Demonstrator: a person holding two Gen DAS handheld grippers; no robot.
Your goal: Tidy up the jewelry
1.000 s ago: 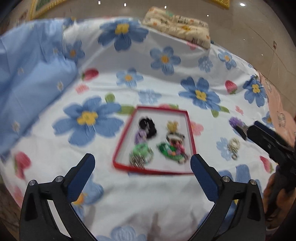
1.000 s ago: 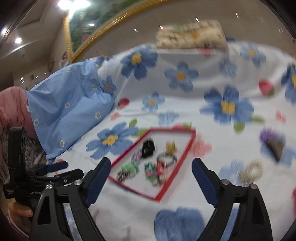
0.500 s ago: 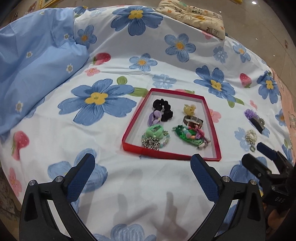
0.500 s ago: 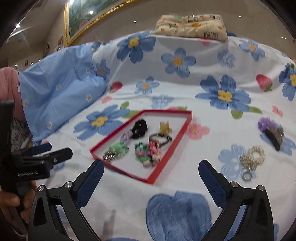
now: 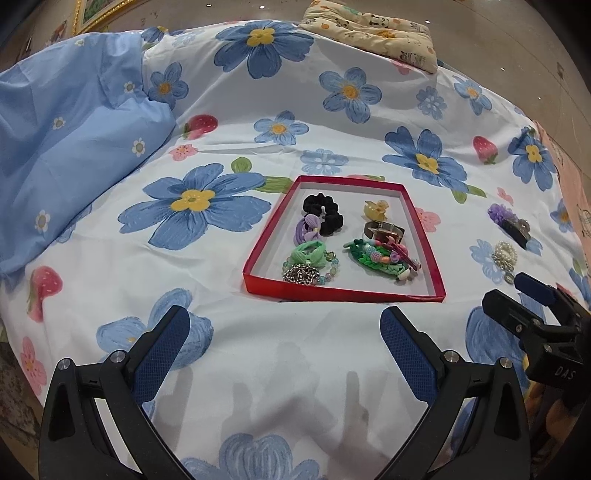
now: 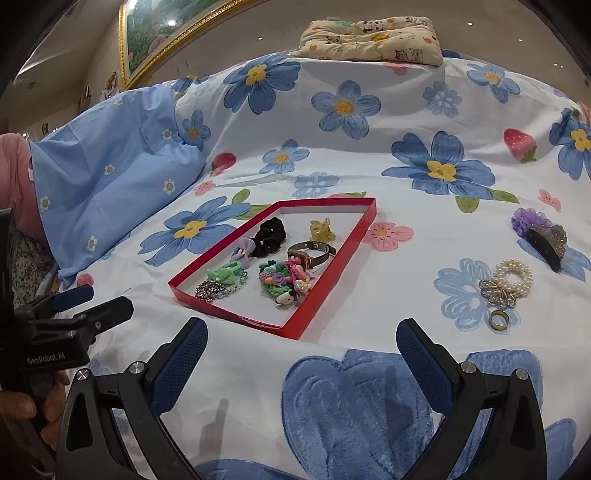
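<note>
A shallow red tray [image 5: 266,243] [image 6: 334,266] lies on the flowered sheet and holds a black scrunchie [image 5: 323,212], a watch [image 6: 314,254], a yellow clip [image 5: 376,209], hair ties and a beaded bracelet. Right of the tray, on the sheet, lie a pearl bracelet [image 6: 513,277] [image 5: 504,254], a small gold ring [image 6: 498,318] and a purple hair clip [image 6: 541,236] [image 5: 508,221]. My left gripper [image 5: 284,343] stands open and empty, near of the tray. My right gripper [image 6: 301,354] is open too, near and right of the tray's corner.
A blue pillow [image 5: 62,147] lies at the left. A folded cream cloth with panda prints [image 5: 369,31] rests at the far edge of the bed. A hand [image 6: 26,406] holds the left gripper's handle. Bare sheet spreads in front of the tray.
Both grippers pulled back and lower, so the tray now sits farther ahead. The right gripper moved away from the purple clip area. Nothing was picked up; both stay open.
</note>
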